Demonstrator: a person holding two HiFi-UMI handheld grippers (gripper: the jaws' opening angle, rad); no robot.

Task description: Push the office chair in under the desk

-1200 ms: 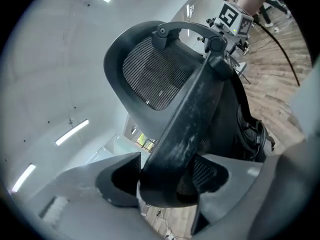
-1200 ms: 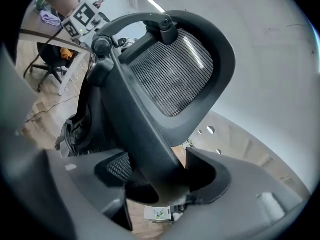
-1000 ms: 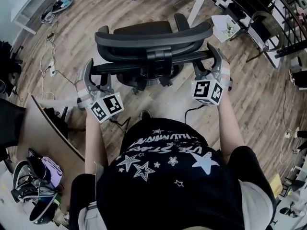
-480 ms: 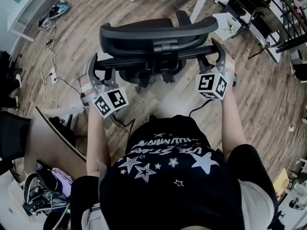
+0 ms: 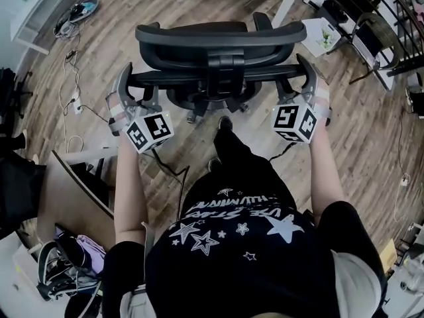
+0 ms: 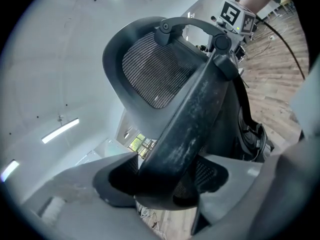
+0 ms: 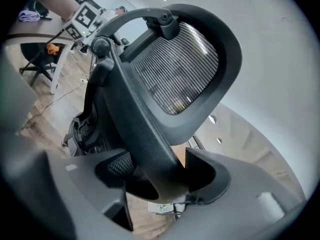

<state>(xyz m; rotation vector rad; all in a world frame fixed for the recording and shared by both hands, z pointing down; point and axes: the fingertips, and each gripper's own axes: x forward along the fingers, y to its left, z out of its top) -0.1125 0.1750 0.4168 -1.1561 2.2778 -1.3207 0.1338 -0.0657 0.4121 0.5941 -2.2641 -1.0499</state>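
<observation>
Biggest thing here is the wood floor (image 5: 371,131), with just a corner of the desk (image 5: 286,8) showing at the top edge: a wooden top on white legs. The office chair (image 5: 218,35) stands on the floor right in front of that desk, backrest toward the person, and one armrest is close to the nearer white leg. The chair's seat isn't under the desk top. Both claws are on the crossbar (image 5: 212,76) behind the backrest. The left gripper (image 6: 167,176) has the left end of the bar wedged between its pads, though its jaws are easing apart. The right gripper (image 7: 160,176) is clamped on the right end. For containers, a white tray (image 5: 321,35) sits by the desk leg with something green in it, too small to make out. Lower left there's a heap of dark bags (image 5: 56,270) with a purple cloth (image 5: 85,242) on top. As for room to move, there's bare floor on both sides of the chair, but cables (image 5: 71,95) trail across the left side. A brown board (image 5: 73,197) has its edge just beside the person's left arm.
</observation>
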